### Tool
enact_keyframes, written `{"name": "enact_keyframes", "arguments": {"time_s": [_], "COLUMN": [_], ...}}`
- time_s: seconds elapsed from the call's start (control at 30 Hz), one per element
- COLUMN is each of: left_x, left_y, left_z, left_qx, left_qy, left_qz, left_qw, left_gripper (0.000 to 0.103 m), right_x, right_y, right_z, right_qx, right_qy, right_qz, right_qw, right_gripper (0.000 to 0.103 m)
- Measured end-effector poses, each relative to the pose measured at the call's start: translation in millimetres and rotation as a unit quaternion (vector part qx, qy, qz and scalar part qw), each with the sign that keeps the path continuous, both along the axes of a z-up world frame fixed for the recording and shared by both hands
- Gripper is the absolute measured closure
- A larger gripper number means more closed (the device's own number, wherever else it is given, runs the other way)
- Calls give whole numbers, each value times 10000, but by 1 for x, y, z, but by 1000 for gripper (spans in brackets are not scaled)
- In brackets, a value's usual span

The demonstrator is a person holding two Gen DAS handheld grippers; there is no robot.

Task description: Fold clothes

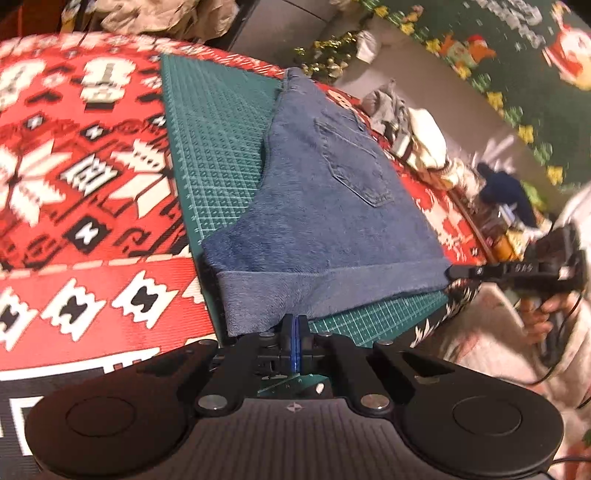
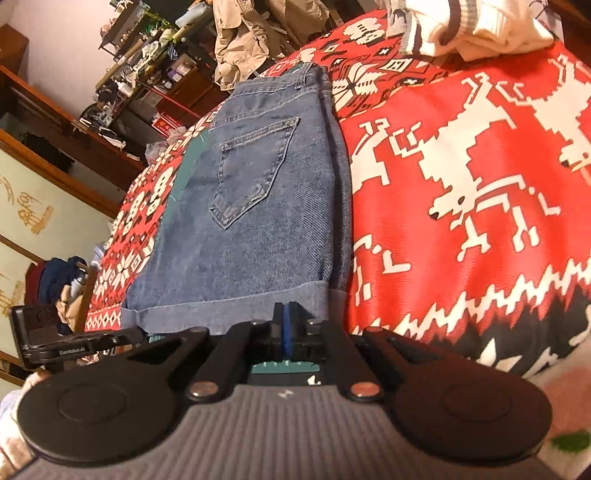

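shorts (image 1: 325, 206): folded on green mat (image 1: 218, 147), long axis hem-to-waistband, waistband pointing away | left gripper (image 1: 294, 325): clamped on hem | right gripper (image 2: 286, 314): clamped on hem corner

The desk (image 1: 74, 177) is covered by a red cloth (image 2: 461, 155) patterned in white and black. Straight ahead of the left gripper (image 1: 293, 328) a green cutting mat (image 1: 218, 147) lies flat on that cloth. Ahead and to the right of the right gripper (image 2: 288, 325), at the far edge, a cream knitted garment (image 2: 472, 26) lies crumpled.
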State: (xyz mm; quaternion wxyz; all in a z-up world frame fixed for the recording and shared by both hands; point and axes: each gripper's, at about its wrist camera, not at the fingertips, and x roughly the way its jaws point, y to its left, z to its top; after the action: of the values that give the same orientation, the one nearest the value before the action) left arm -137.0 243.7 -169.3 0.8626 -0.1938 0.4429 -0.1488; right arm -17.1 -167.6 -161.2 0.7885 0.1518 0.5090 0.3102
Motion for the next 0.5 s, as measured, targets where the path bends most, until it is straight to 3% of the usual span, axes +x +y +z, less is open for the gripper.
{"name": "enact_keyframes", "arguments": {"time_s": [0.03, 0.2, 0.33, 0.5], "left_x": [-2, -11, -6, 16], "left_y": [-4, -35, -65, -95], "left_z": [4, 32, 38, 14], "left_qx": [117, 982, 1827, 2478], "left_qy": [-53, -607, -1158, -1322], "left_qz": [-68, -566, -943, -1332], "left_qw": [9999, 9917, 9718, 9504], "left_gripper": [98, 96, 93, 93], "right_x": [-4, -32, -51, -71], "right_y": [4, 43, 79, 138], "right_z": [5, 28, 36, 31], "right_qx": [-135, -1020, -1254, -1561], "right_qy": [-145, -1114, -1749, -2543], "right_qz": [107, 946, 1558, 2320], "right_qw": [9997, 9840, 9640, 9258], "right_gripper": [96, 91, 91, 92]}}
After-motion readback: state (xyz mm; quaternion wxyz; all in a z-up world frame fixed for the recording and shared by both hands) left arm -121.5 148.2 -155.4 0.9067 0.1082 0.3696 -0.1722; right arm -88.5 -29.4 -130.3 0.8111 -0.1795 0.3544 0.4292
